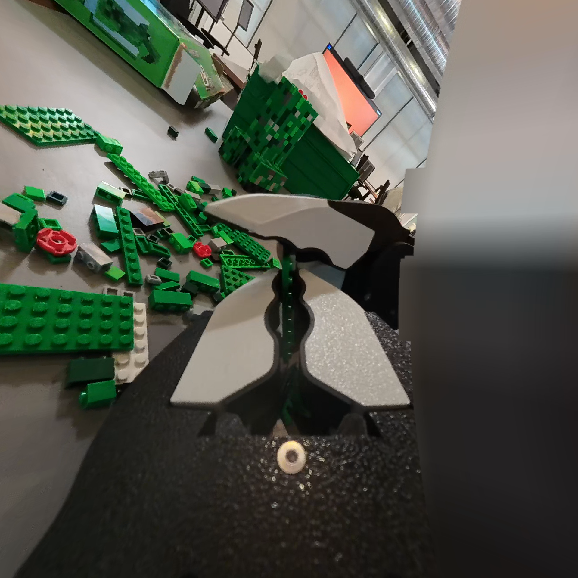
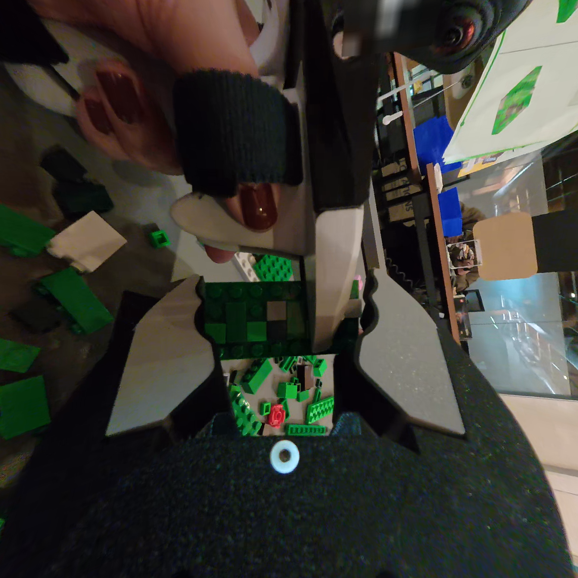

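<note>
My left gripper (image 1: 288, 275) is shut on a thin green plate (image 1: 287, 300), seen edge-on between its grey fingers and held above the table. In the right wrist view the plate (image 2: 237, 316) shows its face, with green, grey and dark tiles on it. My right gripper (image 2: 283, 287) is shut on it, one finger against each side edge. A finger of the left gripper (image 2: 334, 281) lies across the plate's right part, and a person's hand (image 2: 156, 119) holds that gripper. One right finger (image 1: 281, 225) shows just beyond my left fingertips.
Loose green, grey and red bricks (image 1: 140, 219) are scattered on the grey table (image 1: 47, 469). A large green plate (image 1: 62, 316) lies at the left, a baseplate (image 1: 47, 125) farther back. A built green block model (image 1: 272, 131) and a green box (image 1: 131, 40) stand behind.
</note>
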### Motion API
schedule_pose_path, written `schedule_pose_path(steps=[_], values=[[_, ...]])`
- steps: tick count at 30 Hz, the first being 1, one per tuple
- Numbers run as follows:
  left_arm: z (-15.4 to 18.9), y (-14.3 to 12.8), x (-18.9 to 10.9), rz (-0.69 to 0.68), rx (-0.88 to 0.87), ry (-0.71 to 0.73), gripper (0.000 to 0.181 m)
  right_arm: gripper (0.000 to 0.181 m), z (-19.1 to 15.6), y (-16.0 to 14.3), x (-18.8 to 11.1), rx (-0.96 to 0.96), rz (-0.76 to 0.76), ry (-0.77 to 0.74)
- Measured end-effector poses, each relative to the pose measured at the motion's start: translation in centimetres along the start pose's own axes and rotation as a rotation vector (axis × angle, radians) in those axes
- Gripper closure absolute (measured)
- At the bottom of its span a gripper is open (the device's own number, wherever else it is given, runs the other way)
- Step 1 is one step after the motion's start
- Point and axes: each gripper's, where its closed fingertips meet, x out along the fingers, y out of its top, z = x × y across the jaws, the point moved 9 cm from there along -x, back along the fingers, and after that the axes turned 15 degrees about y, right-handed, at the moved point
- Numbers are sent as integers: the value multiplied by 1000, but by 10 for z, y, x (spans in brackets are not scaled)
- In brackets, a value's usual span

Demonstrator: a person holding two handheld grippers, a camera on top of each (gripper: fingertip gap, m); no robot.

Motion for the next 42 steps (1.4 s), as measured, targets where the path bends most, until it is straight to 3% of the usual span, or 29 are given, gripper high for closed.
schedule_pose_path(steps=[12, 21, 28, 32, 34, 39, 42], values=[[5, 2, -2, 16, 85, -3, 175, 89, 1, 2, -4, -69, -16, -40], [-4, -1, -1, 19, -156, -26, 171, 89, -1, -3, 9, -260, -143, -230], [-5, -2, -1, 59, -257, -80, 169, 89, 0, -5, 10, -314, -86, -342], [-5, -2, 0, 89, -305, -120, 168, 89, 1, -5, 9, -257, -26, -333], [-4, -1, 1, 81, -265, -87, 168, 88, 1, -6, 7, -172, 33, -264], [-1, -3, 0, -74, 58, 41, 162, 89, 2, -5, 4, -107, 93, -214], [4, -3, 1, -54, 83, -50, 159, 89, 4, -6, -1, -70, 133, -184]])
